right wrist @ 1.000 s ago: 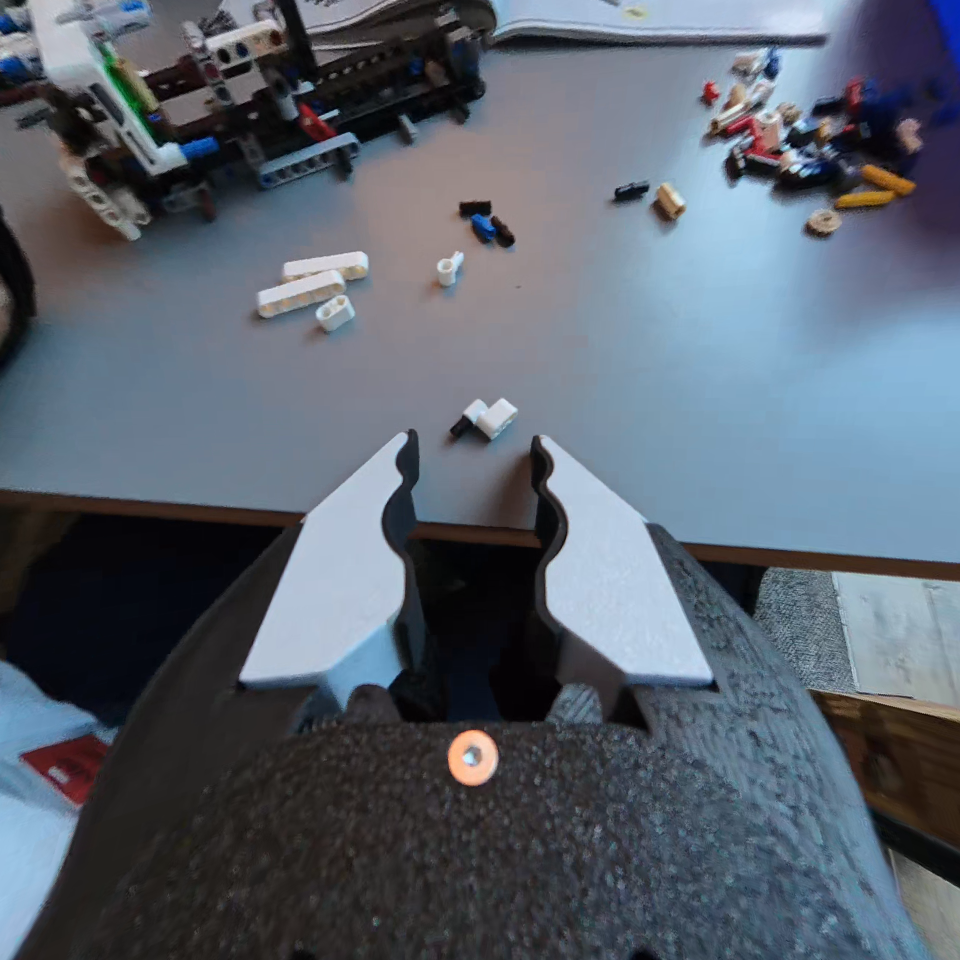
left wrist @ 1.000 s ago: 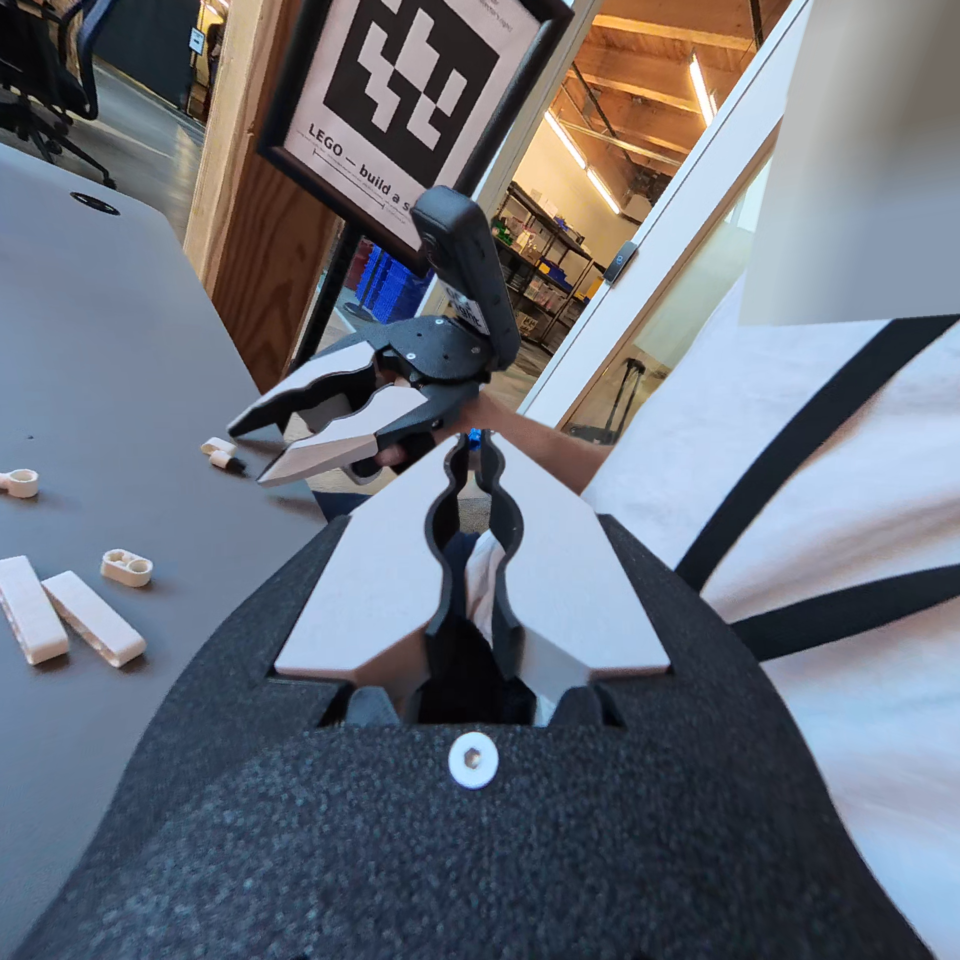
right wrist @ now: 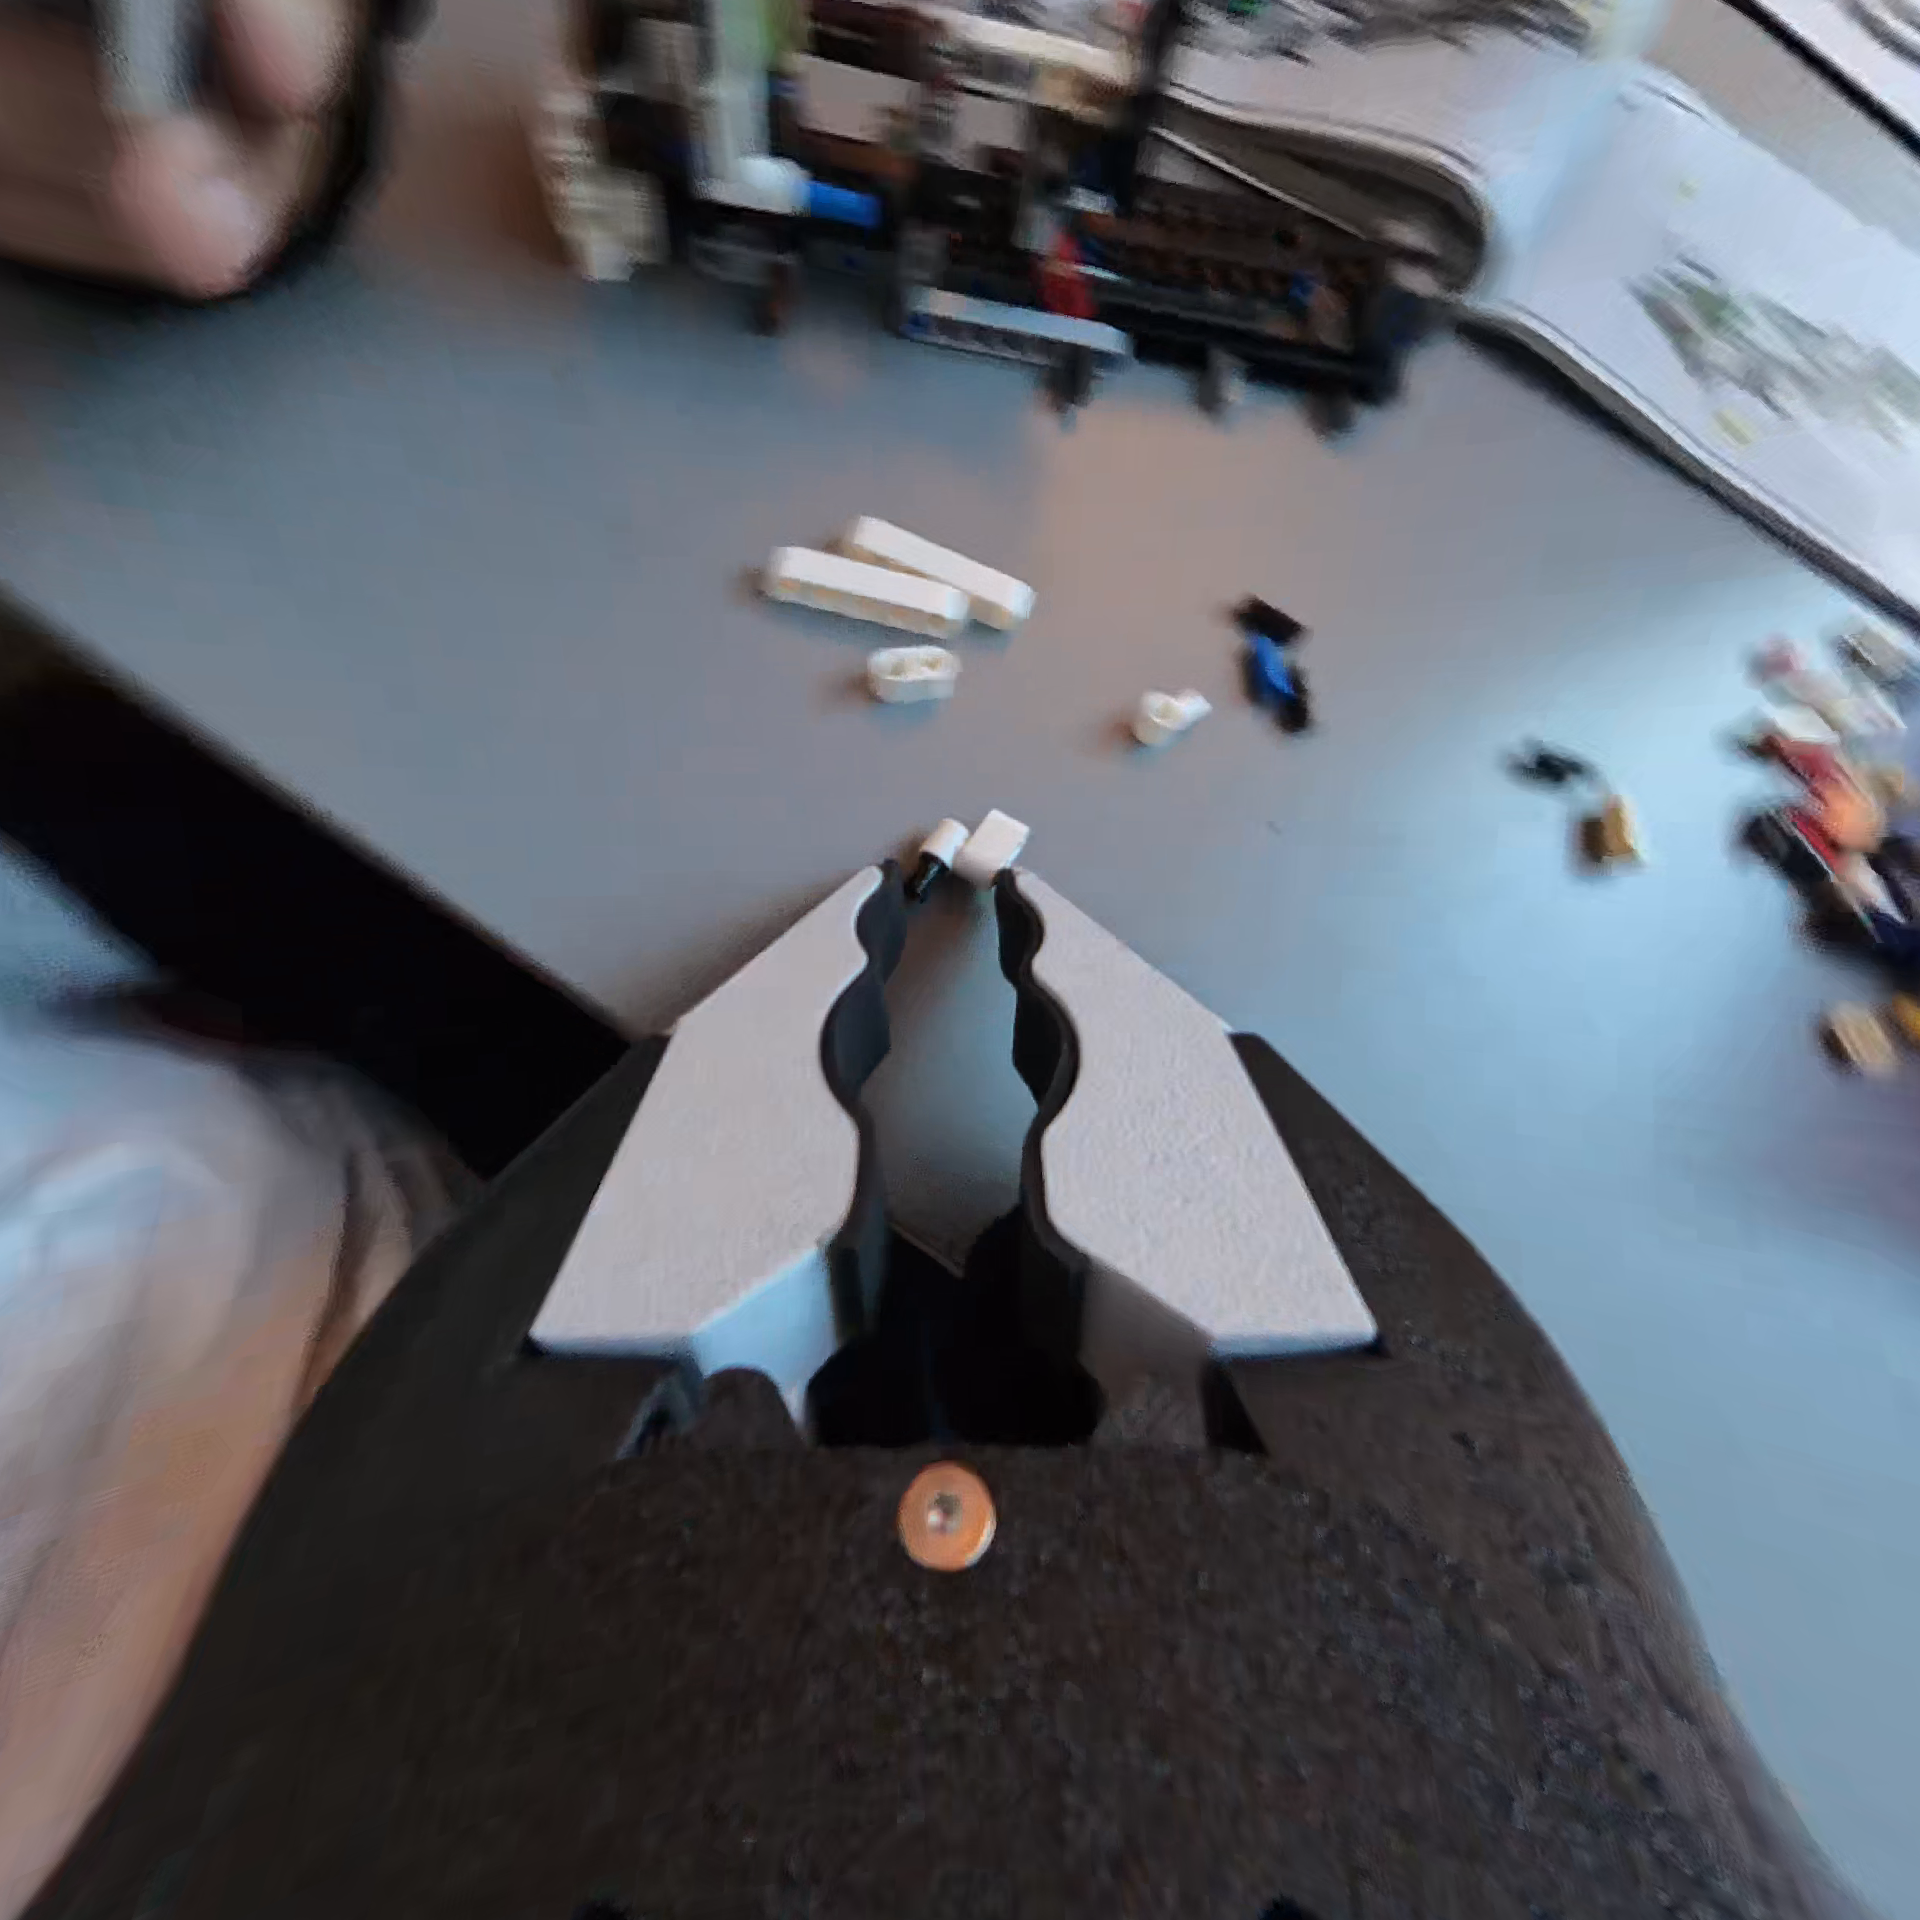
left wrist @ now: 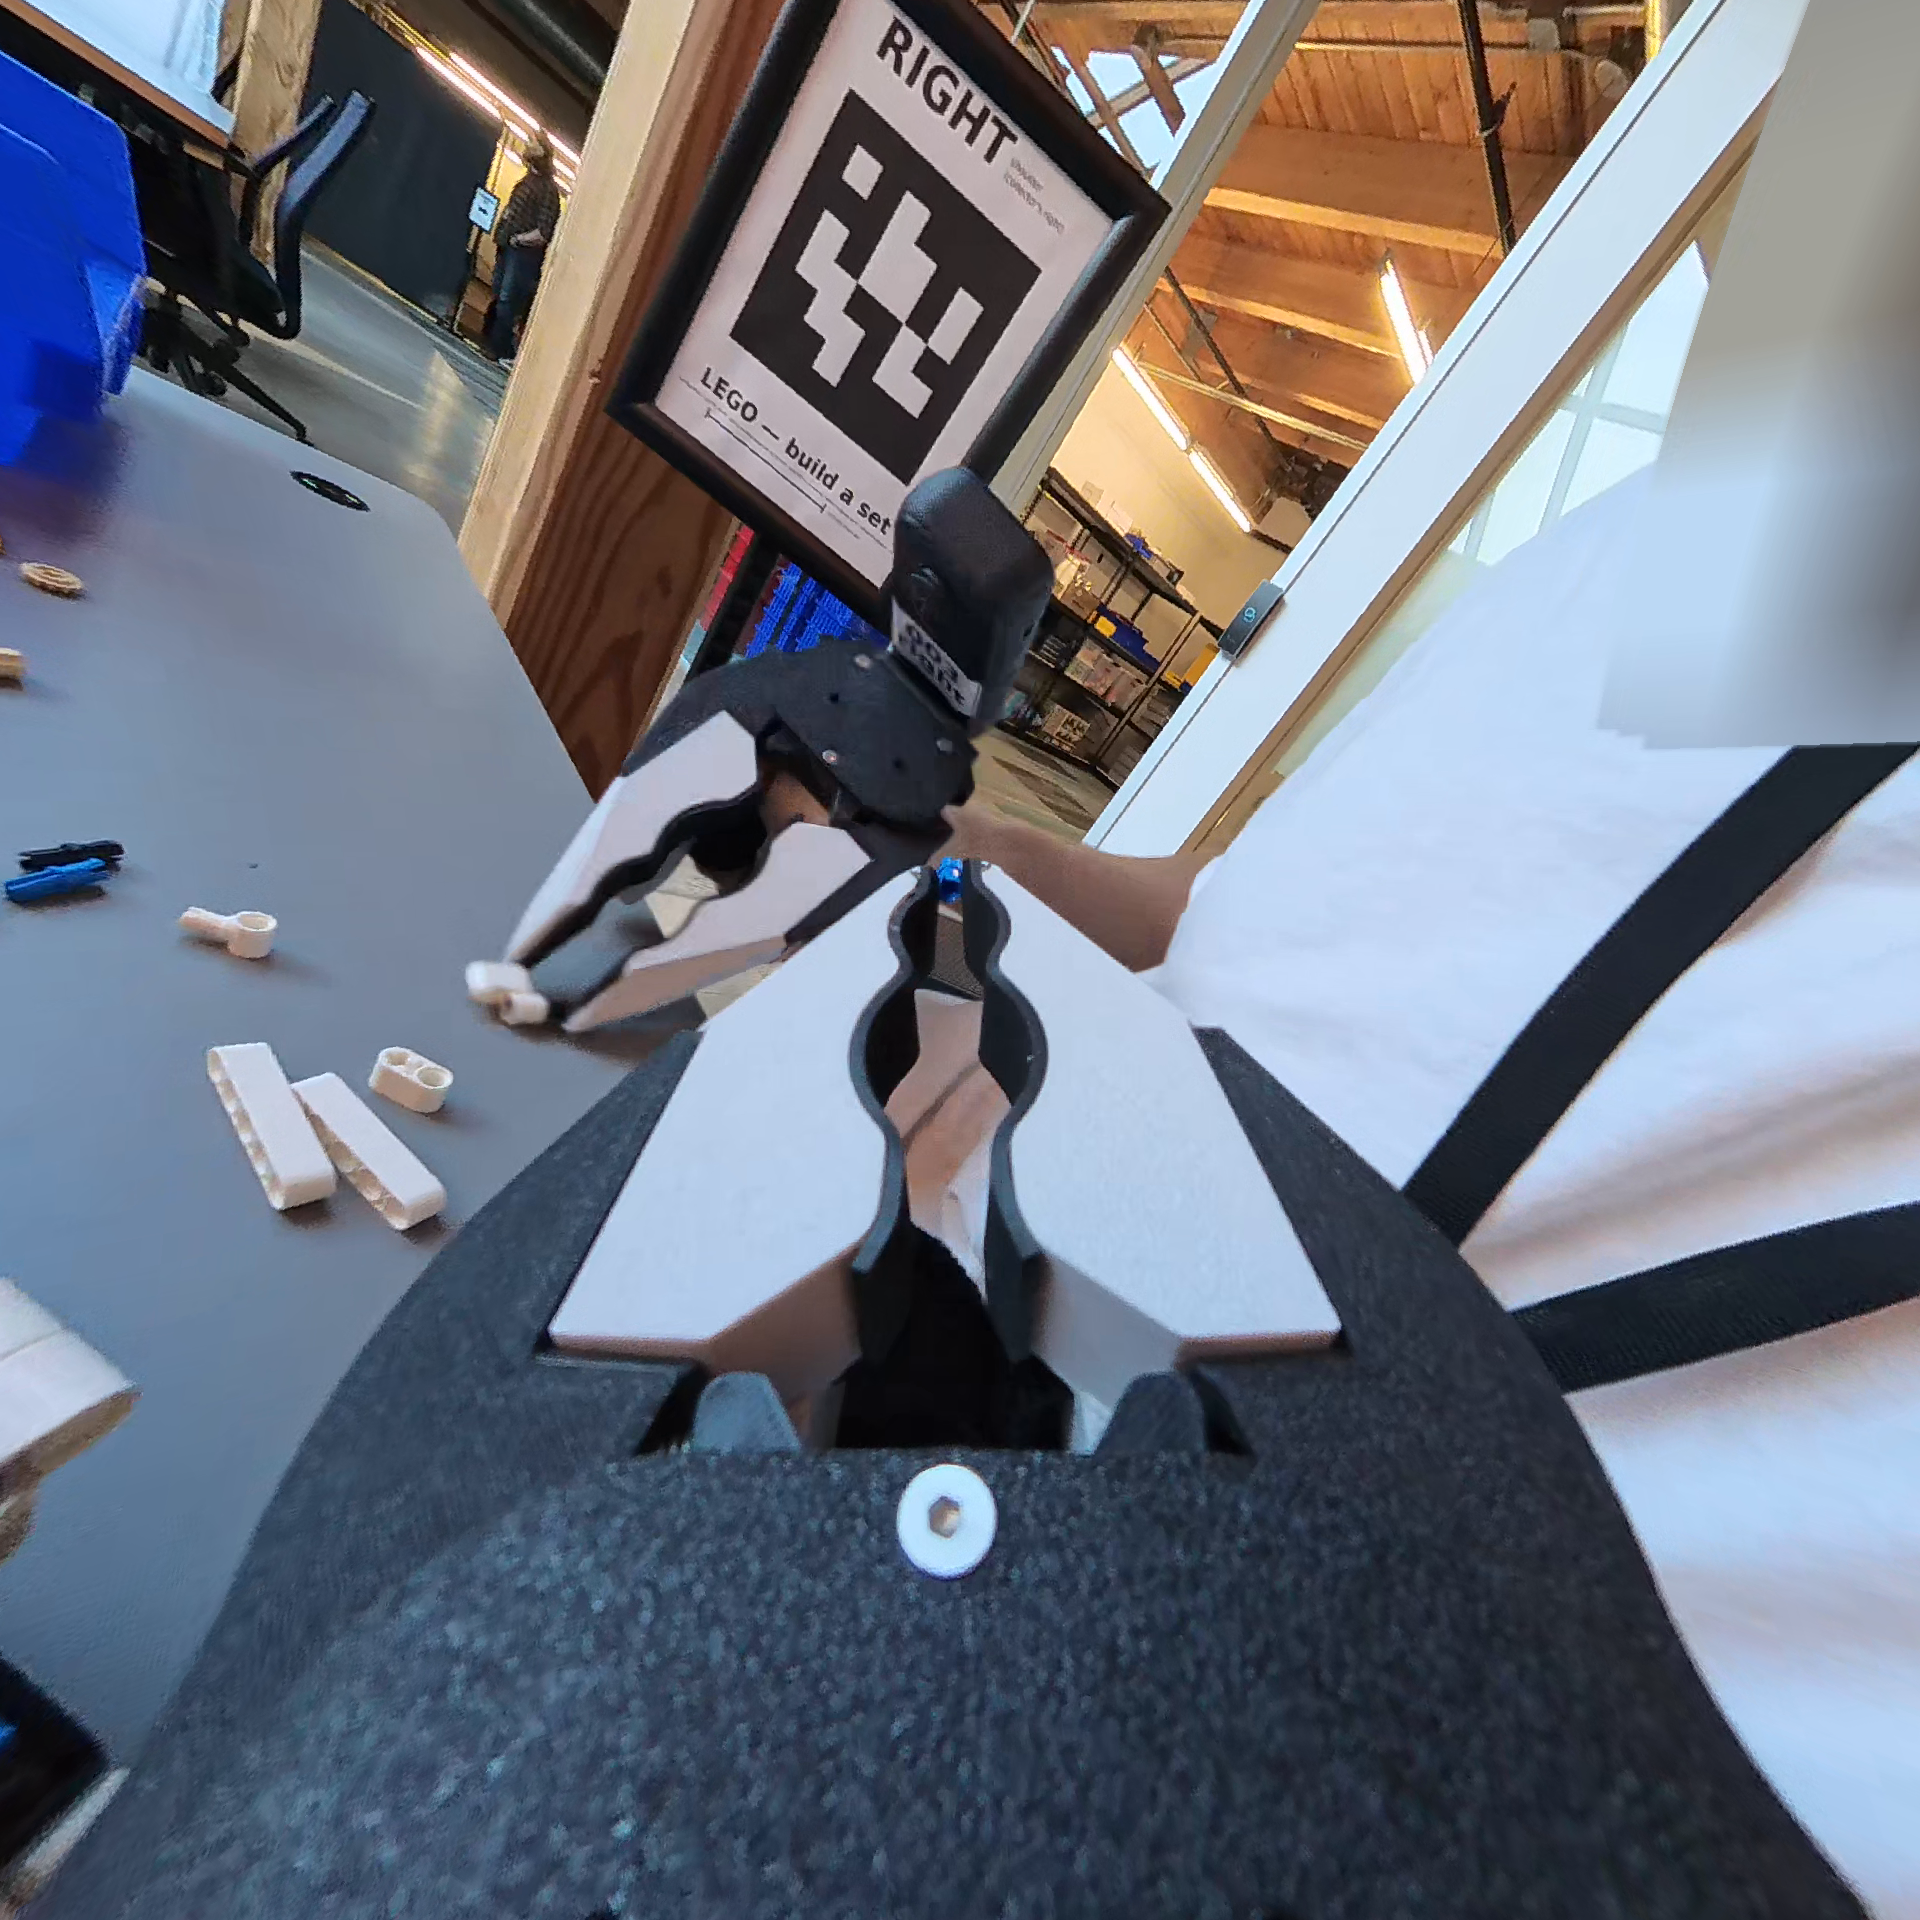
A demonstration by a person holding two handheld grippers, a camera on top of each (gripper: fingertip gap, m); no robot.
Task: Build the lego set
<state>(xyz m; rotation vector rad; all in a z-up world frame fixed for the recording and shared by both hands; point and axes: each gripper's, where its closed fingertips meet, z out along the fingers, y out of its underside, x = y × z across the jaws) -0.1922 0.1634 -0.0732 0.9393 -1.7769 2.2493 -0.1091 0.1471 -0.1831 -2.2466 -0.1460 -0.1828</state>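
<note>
- Left wrist view: matte dark grey bench (left wrist: 260, 727), smooth top with a rounded corner; behind it a plywood pillar (left wrist: 582, 499), glass partition with white frame, wood-beam ceiling with strip lights, storage shelves far back.
- Black-framed sign (left wrist: 883, 281) with a black-and-white square marker stands on a post by the bench edge.
- Left hand-held gripper (left wrist: 940, 894), grainy black body, pale flat fingers with wavy black inner edges; jaws nearly together, only a thin slit, nothing between them; aimed off the bench toward a person's white shirt with black straps.
- Right hand-held gripper (left wrist: 540, 987) tips down at the bench near its edge, the small white lego piece (left wrist: 504, 989) at its tips, touching.
- Two long white beams (left wrist: 322, 1138) lie side by side, a short white two-hole link (left wrist: 410, 1078) just beside; a white pin connector (left wrist: 231, 928) and blue and black pins (left wrist: 64, 871) farther left.
- Right wrist view, motion-blurred: right hand-held gripper (right wrist: 948, 883) narrowed to a small gap, the white lego piece (right wrist: 987, 844) with a black pin end right at the fingertips; cannot tell if it is clamped.
- Beyond: white beams (right wrist: 894, 587), link (right wrist: 912, 673), the partly built lego model (right wrist: 987, 208) at the far side, an open instruction booklet (right wrist: 1714, 332) right, a heap of mixed coloured parts (right wrist: 1839, 810) at the right edge.
</note>
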